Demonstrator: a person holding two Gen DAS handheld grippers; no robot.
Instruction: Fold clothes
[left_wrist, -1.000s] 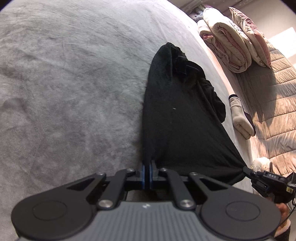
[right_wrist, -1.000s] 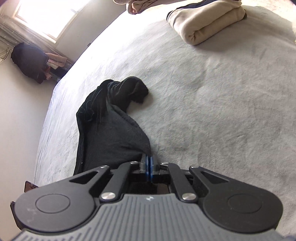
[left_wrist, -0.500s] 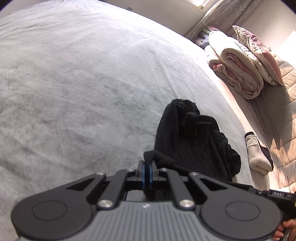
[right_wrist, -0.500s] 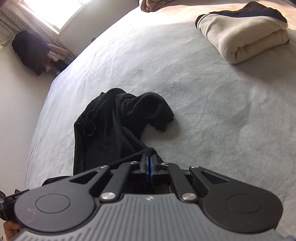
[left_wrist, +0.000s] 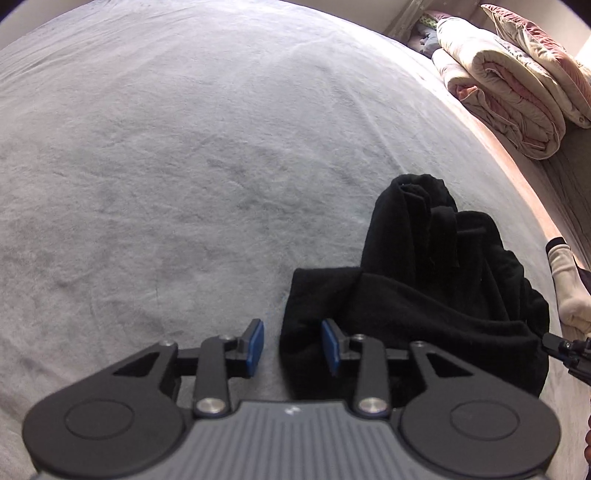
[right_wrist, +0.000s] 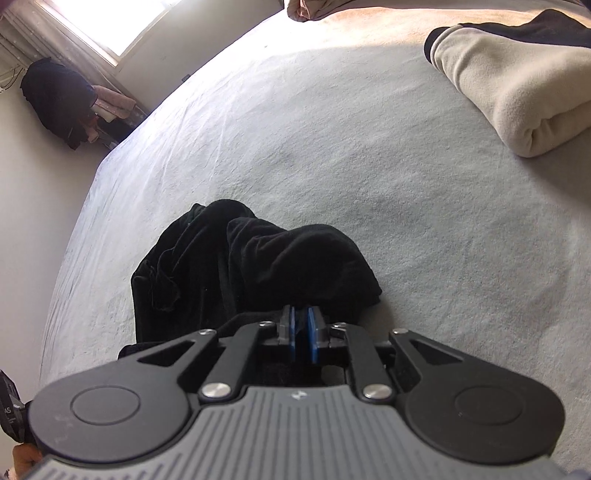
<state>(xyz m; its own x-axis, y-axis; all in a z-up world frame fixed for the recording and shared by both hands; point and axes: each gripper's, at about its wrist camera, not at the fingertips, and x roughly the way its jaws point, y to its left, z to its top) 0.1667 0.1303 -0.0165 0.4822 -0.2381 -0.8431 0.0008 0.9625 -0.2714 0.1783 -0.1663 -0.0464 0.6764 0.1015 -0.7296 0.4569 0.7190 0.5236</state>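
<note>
A black garment (left_wrist: 424, 295) lies bunched on the grey bed (left_wrist: 184, 147), just ahead of both grippers. My left gripper (left_wrist: 293, 347) is open, with a corner of the cloth lying loose between its blue pads, close to the right one. In the right wrist view the same black garment (right_wrist: 258, 266) is heaped in front of my right gripper (right_wrist: 303, 334). Its pads are almost together, with dark cloth in the narrow slit between them. In the left wrist view the right gripper's tip (left_wrist: 554, 343) meets the garment's far corner, which is drawn to a point there.
A folded cream garment (right_wrist: 517, 92) with dark trim sits on the bed (right_wrist: 406, 184) to the far right. A rolled pink and cream quilt (left_wrist: 509, 96) lies along the bed's edge. Dark clothes (right_wrist: 59, 99) hang under the window.
My left gripper has opened and let go of the garment's corner. The stretched garment has come down and bunched on the bed. A narrow slit has appeared between the right pads.
</note>
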